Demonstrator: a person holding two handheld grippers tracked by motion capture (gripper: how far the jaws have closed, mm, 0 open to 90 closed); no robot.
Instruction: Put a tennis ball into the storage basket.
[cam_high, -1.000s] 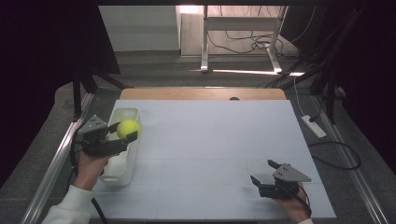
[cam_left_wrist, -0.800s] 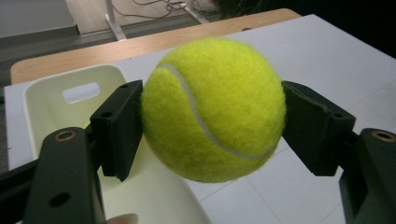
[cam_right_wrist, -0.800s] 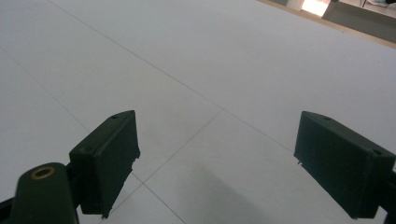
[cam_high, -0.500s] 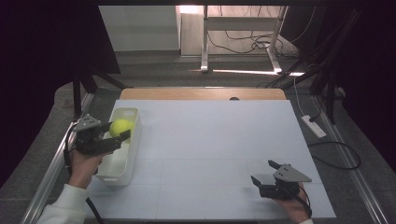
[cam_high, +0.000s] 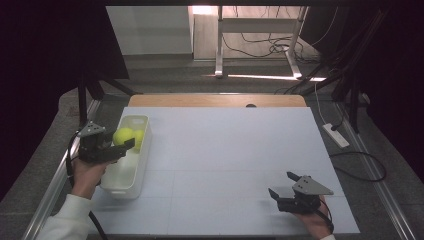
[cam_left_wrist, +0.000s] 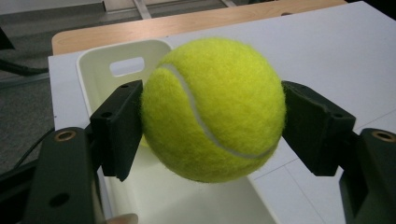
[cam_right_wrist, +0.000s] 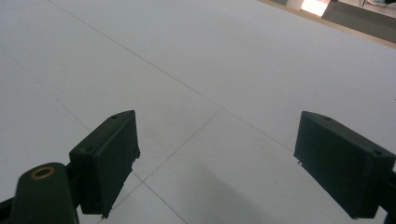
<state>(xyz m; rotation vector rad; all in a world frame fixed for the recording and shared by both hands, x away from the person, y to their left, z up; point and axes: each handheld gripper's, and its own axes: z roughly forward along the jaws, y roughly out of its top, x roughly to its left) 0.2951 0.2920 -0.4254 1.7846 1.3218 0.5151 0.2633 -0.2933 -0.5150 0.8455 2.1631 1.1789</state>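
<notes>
Nearest, the right tool (cam_high: 286, 186) sits low over the near right part of the white desk (cam_high: 225, 150) with its jaws spread wide and nothing between them; the right gripper view shows bare desk surface in the gap. Farther left, the left tool (cam_high: 126, 142) is clamped on a tennis ball (cam_left_wrist: 212, 109) — one jaw pressed to each side — and holds it above the white bin (cam_high: 131, 172) at the desk's left edge; a second yellow ball (cam_high: 138, 138) lies in the bin just behind.
</notes>
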